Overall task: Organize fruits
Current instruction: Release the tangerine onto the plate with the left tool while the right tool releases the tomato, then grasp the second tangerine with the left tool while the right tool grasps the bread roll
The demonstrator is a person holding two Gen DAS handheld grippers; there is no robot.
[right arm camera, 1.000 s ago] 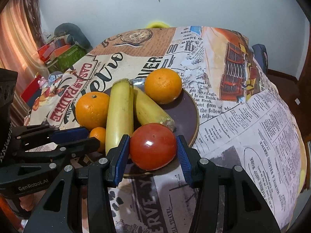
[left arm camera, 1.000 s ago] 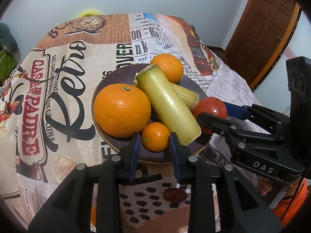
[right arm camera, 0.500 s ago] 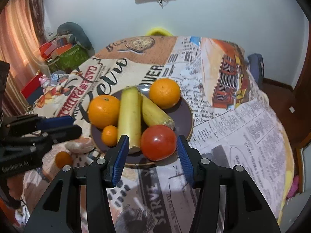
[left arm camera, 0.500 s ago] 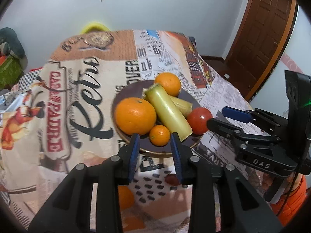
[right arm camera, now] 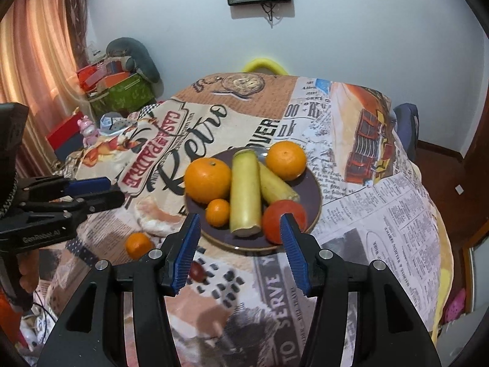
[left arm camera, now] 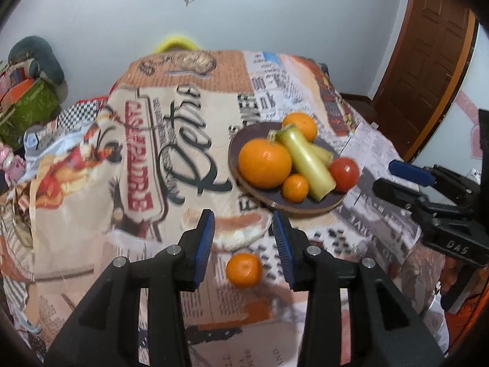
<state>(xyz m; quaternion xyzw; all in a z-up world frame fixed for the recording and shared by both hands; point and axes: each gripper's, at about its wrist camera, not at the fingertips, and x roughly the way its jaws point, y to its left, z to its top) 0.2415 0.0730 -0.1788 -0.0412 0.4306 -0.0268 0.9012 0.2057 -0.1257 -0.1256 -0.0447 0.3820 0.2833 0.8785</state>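
Note:
A dark plate (left arm camera: 244, 134) (right arm camera: 314, 183) on the printed tablecloth holds a large orange (left arm camera: 264, 163) (right arm camera: 207, 179), a second orange (left arm camera: 301, 125) (right arm camera: 285, 159), a small mandarin (left arm camera: 295, 187) (right arm camera: 217, 212), two yellow-green bananas (left arm camera: 308, 160) (right arm camera: 244, 192) and a red tomato (left arm camera: 344, 169) (right arm camera: 279, 214). A loose mandarin (left arm camera: 244, 270) (right arm camera: 139, 245) lies on the cloth near the front. My left gripper (left arm camera: 243, 243) (right arm camera: 91, 191) is open, above the loose mandarin. My right gripper (right arm camera: 240, 252) (left arm camera: 394, 177) is open and empty, in front of the plate.
A small dark red fruit (right arm camera: 197, 272) lies on the cloth by the right gripper's left finger. A yellow chair back (right arm camera: 264, 64) stands behind the table. Boxes and a green bag (right arm camera: 122, 91) sit at the left. A wooden door (left arm camera: 428, 55) is at the right.
Both grippers have drawn back and up from the plate, leaving the small mandarin and the tomato on it. The left gripper has swung left over the loose mandarin.

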